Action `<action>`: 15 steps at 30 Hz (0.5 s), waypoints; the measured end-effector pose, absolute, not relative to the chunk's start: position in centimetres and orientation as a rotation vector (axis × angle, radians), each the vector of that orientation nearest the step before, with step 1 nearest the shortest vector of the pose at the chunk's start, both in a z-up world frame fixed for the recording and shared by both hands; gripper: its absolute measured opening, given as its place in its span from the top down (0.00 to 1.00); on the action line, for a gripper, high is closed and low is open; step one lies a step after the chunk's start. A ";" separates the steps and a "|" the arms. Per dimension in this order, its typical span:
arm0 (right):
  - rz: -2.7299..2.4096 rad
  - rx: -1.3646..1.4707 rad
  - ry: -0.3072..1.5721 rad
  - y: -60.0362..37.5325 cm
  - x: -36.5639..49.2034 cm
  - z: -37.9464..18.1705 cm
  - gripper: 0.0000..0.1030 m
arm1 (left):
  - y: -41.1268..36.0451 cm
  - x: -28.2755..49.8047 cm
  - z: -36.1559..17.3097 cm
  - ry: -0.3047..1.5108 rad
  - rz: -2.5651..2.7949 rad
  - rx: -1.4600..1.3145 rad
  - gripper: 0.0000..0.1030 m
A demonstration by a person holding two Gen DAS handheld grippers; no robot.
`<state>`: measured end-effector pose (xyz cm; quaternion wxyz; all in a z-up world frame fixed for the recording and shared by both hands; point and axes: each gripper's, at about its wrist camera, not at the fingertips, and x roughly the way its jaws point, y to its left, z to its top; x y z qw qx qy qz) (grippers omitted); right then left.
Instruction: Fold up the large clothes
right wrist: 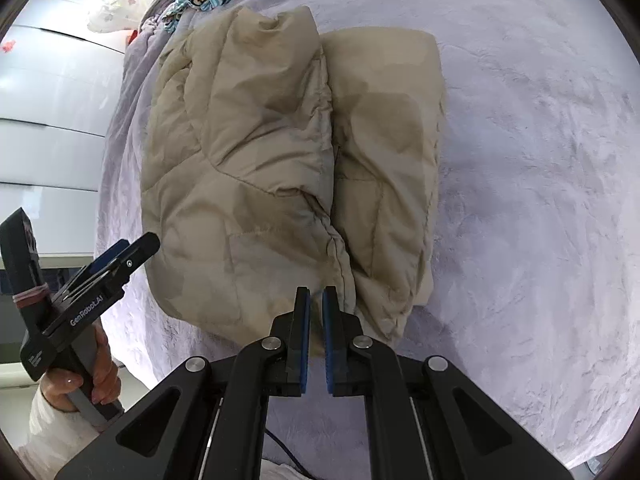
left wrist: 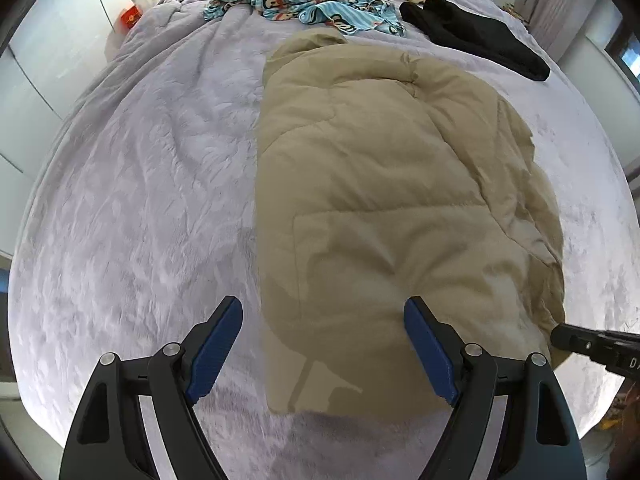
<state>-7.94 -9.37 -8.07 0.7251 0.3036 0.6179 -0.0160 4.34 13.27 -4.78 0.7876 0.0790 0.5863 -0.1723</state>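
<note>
With the puffy tan quilted jacket (left wrist: 384, 184) folded lengthwise on the lilac plush bedspread (left wrist: 132, 200), the left gripper (left wrist: 324, 344) hangs released and empty while the right gripper (right wrist: 316, 332) is clenched with no fabric visibly caught, so the next move likely calls for both to grasp the near hem for a crosswise fold.

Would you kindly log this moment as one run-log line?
item: folded tan quilted jacket on lilac plush bedspread | left gripper: open, empty | right gripper: shut, empty | stage: mid-fold

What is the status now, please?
Left tool open, empty. Right tool shut, empty. Beige jacket folded on bed. Nothing in the way.
</note>
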 end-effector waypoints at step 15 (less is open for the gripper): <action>-0.024 0.634 1.301 -8.0 -11.4 -4.2 0.93 | 13.9 -0.7 -1.1 1.209 -0.342 0.151 0.19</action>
